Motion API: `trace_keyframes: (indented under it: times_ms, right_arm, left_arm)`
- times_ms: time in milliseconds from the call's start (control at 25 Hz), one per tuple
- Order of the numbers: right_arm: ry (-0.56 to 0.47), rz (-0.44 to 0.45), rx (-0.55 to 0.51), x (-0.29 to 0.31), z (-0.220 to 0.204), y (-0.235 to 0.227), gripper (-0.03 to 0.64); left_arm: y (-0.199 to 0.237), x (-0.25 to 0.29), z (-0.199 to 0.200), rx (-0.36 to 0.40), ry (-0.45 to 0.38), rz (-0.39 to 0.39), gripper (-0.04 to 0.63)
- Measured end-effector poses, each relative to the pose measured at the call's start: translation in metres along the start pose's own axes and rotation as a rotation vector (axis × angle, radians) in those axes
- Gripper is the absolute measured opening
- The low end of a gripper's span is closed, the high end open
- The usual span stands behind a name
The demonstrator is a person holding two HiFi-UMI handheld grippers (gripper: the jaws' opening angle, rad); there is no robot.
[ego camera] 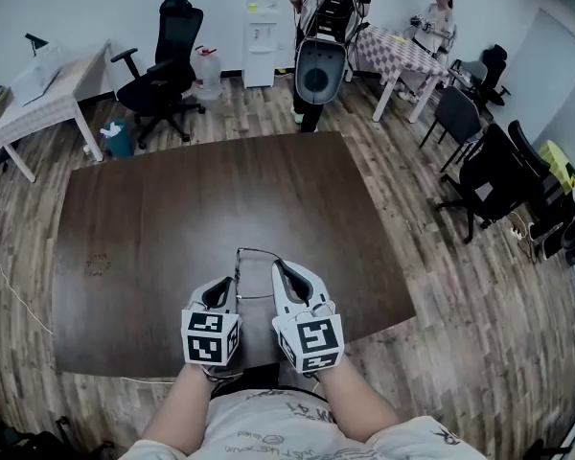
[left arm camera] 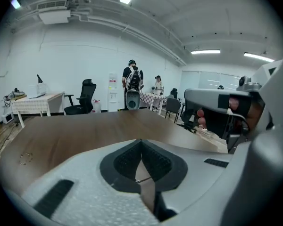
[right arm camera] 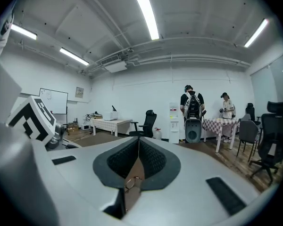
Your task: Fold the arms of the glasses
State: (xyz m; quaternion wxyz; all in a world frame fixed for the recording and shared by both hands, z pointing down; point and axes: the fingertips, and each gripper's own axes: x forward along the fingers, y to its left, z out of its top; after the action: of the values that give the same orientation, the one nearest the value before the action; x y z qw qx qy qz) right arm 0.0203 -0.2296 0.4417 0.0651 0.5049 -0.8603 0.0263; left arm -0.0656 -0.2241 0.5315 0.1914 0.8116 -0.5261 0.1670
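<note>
Thin wire glasses (ego camera: 254, 254) sit near the front edge of the dark wooden table (ego camera: 172, 209), between my two grippers. My left gripper (ego camera: 228, 284) is at their left side and my right gripper (ego camera: 281, 268) at their right. In the left gripper view the left gripper (left arm camera: 141, 144) has its pads together, and a thin wire of the glasses (left arm camera: 142, 178) crosses the gap below them. In the right gripper view the right gripper (right arm camera: 138, 140) also has its pads meeting, and a piece of the glasses (right arm camera: 132, 182) shows in the gap underneath. I cannot tell if either pinches the frame.
The table's front edge (ego camera: 220, 372) runs just under my hands. Beyond the far edge stands a person with a large pack (ego camera: 324, 36). Black office chairs (ego camera: 163, 65) and checked tables (ego camera: 398, 56) stand around, and a second person sits at the back right.
</note>
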Motion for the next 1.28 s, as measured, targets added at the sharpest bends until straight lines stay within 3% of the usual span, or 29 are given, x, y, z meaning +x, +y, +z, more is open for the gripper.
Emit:
trace_keyframes:
  times_ms: [360, 480, 840, 1080, 1280]
  right_arm:
    - [0.145, 0.0, -0.009, 0.05, -0.036, -0.022, 0.015]
    - [0.174, -0.007, -0.003, 0.063, -0.045, -0.027, 0.015]
    - [0.198, -0.004, 0.013, 0.086, -0.055, -0.04, 0.015]
    - [0.189, 0.002, 0.025, 0.1, -0.057, -0.048, 0.015]
    - [0.207, 0.017, 0.035, 0.105, -0.062, -0.05, 0.015]
  left_arm:
    - [0.035, 0.071, -0.046, -0.067, 0.191, 0.001, -0.003]
    - [0.037, 0.09, -0.062, -0.067, 0.26, -0.027, 0.109]
    - [0.051, 0.129, -0.097, -0.122, 0.396, -0.025, 0.109]
    - [0.056, 0.144, -0.115, -0.11, 0.477, -0.019, 0.09]
    - [0.056, 0.147, -0.109, -0.091, 0.491, -0.014, 0.05]
